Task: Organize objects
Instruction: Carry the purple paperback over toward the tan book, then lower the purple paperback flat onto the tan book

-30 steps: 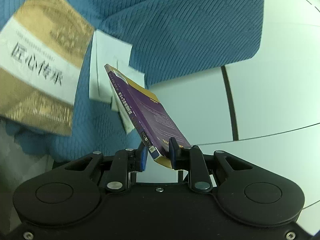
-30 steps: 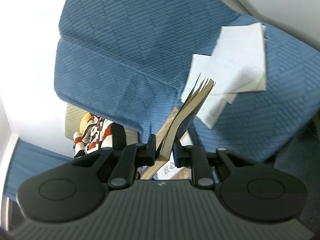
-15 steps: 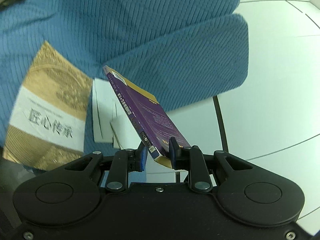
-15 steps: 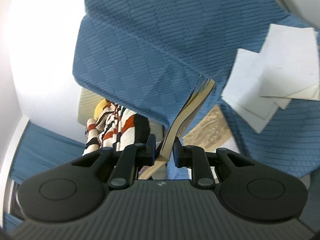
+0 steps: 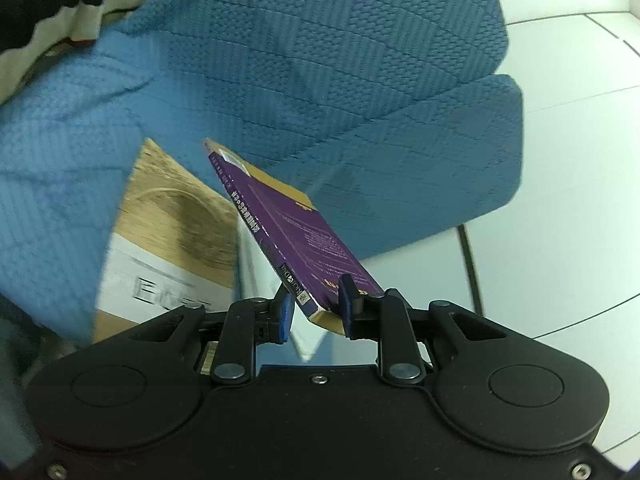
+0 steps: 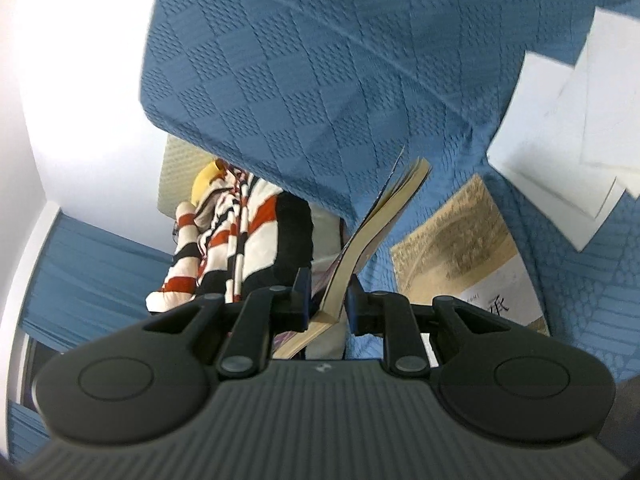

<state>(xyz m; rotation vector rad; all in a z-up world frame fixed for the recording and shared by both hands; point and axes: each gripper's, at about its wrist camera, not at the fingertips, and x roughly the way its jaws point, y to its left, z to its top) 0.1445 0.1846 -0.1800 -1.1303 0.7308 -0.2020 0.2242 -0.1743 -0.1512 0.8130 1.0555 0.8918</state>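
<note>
Left gripper (image 5: 316,307): clenched on the purple book (image 5: 288,236), blue pads pressing its lower end from both sides, spine side toward the left pad.
Right gripper (image 6: 327,300): clenched on the same purple book (image 6: 376,232) at its page-edge side; the cream page block sits between the pads, with the far pages fanning slightly apart.
Purple book, position: held in the air above the blue sofa (image 5: 320,80), tilted, touching nothing but the pads. Purple cover with small print and a yellow-tan border faces the left wrist view.
Tan book (image 5: 172,232): lies flat on the blue sofa seat, below and beyond the purple book; gold-brown cover with a white title band. In the right wrist view (image 6: 464,248) it lies to the right of the held book.
White papers (image 6: 568,128): loose overlapping sheets on the blue sofa seat, further along from the tan book.
Striped garment (image 6: 232,240): red, white and black, beyond the sofa's end.
Floor (image 5: 560,140): pale, beside the blue sofa.
</note>
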